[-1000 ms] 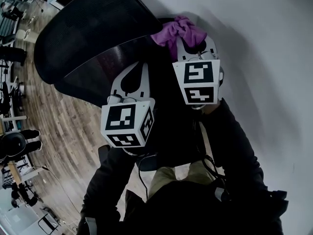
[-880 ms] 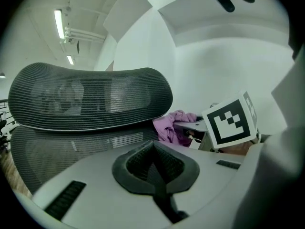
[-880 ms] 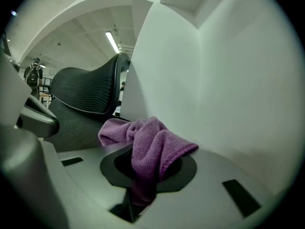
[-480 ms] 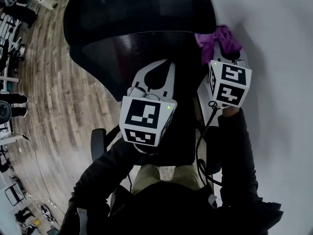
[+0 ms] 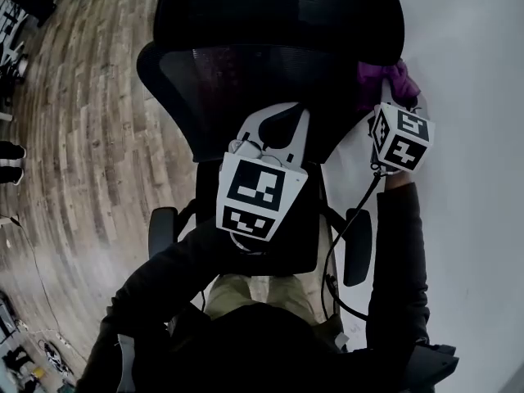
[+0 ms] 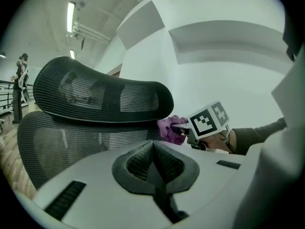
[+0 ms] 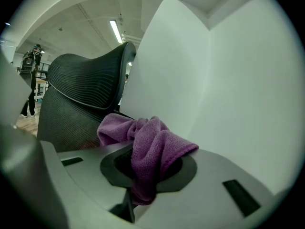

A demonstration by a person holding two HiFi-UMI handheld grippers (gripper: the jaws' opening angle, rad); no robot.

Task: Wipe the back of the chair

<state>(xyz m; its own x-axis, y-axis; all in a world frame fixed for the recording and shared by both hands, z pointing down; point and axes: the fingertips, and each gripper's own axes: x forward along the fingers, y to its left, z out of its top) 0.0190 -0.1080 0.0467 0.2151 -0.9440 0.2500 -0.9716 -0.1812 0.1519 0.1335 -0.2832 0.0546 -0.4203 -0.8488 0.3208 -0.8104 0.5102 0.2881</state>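
Observation:
A black mesh chair back with a headrest fills the head view. My right gripper is shut on a purple cloth, which sits at the back's right edge just under the headrest. In the right gripper view the cloth bulges out of the shut jaws beside the mesh back. My left gripper hangs shut and empty in front of the back's lower middle. From the left gripper view I see the chair back, the headrest and the cloth.
A white wall stands close along the chair's right side. Wooden floor spreads to the left. The chair's armrests flank the seat below. A person stands far off by a railing.
The chair now sits more upright and centred in the head view. My right gripper with the cloth has shifted right, to the back's right edge. The left gripper stays shut by the lower back.

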